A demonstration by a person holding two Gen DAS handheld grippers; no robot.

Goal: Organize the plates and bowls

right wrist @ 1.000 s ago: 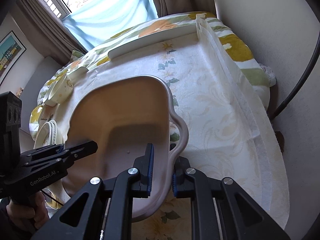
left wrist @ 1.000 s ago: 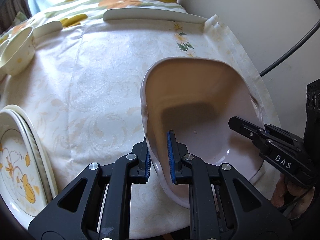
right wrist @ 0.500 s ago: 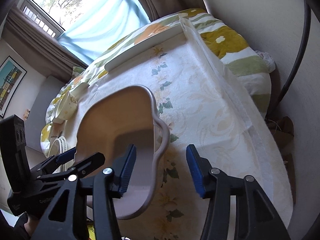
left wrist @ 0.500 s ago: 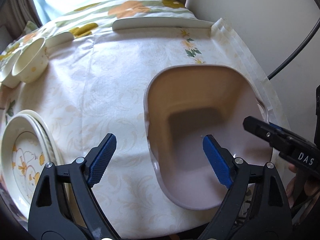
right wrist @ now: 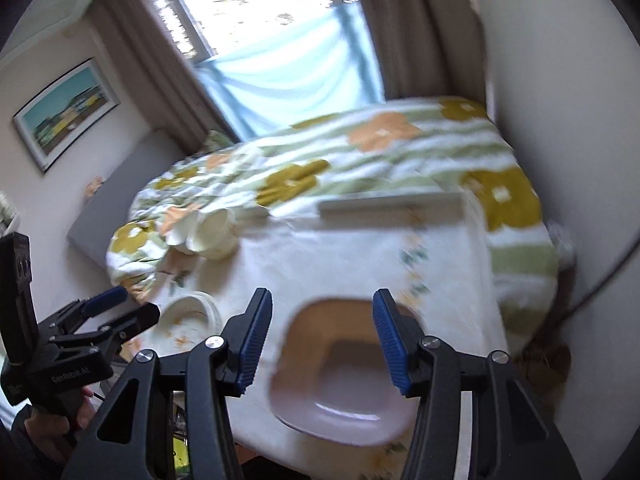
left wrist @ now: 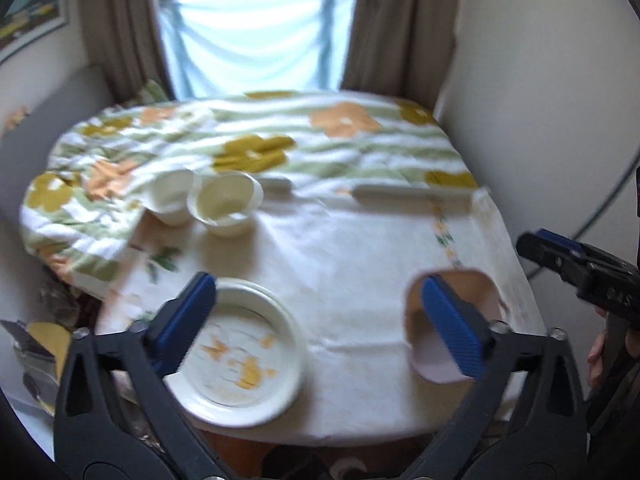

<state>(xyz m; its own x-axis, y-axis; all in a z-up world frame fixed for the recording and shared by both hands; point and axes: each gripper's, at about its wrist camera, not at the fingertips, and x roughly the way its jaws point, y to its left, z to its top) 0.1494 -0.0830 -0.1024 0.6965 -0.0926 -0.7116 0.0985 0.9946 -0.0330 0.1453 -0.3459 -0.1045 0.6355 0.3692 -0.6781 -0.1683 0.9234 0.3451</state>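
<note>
blue-padded fingers (left wrist: 452, 328) spread wide above pink bowl (right wrist: 344, 364).

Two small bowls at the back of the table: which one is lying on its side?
The left bowl, against the flowered quilt, lies tipped on its side. The right bowl, touching it, stands upright with its mouth up.

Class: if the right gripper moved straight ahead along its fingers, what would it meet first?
Most likely the pink square dish lying on the tablecloth; it sits between the open right gripper fingers' line, though depth is uncertain.
</note>
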